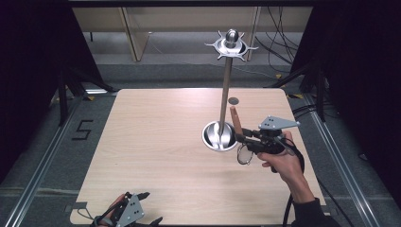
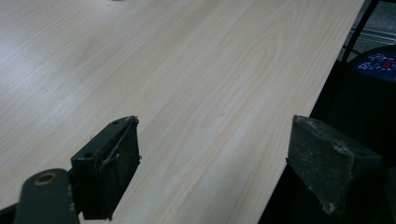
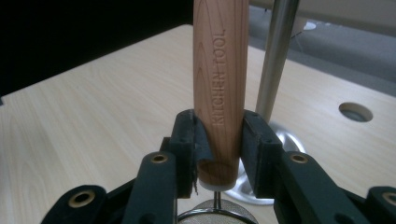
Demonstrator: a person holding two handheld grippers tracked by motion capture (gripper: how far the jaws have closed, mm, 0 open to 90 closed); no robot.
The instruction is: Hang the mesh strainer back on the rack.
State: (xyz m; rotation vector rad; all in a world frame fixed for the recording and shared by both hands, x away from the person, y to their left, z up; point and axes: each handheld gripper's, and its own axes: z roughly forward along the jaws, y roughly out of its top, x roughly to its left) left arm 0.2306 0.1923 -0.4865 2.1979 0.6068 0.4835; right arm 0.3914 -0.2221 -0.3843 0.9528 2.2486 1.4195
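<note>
While you are holding the wooden-handled strainer [image 3: 219,88] in your right gripper [image 3: 219,140], the job looks about midway: the tool is off the table and gripped, but not yet hung. Right jaws are pinching the wooden handle low down, just above its pale ferrule; the wire and mesh rim are hanging below the jaws. In the high view the strainer [image 1: 236,124] is sitting just to the right of the stand's round base [image 1: 219,136], with the mesh ring dangling toward you under the right gripper [image 1: 242,138].

Long axis: near vertical, handle end pointing up and tilting slightly away toward the pole [image 1: 226,90], mesh end pointing down. The lettering "KITCHEN TOOL" is running up the handle in the right gripper view.

Still left, by my reading: you are needing to raise the tool to the hook ring [image 1: 231,46] at the top of the pole and catch it on one of the prongs. Whether the handle end carries a hanging loop, I cannot tell.

Your left gripper [image 1: 142,198] is idling at the near left edge of the table [image 1: 156,142], jaws spread wide with nothing between them; in the left gripper view the pads [image 2: 114,172] are straddling the table edge.
</note>
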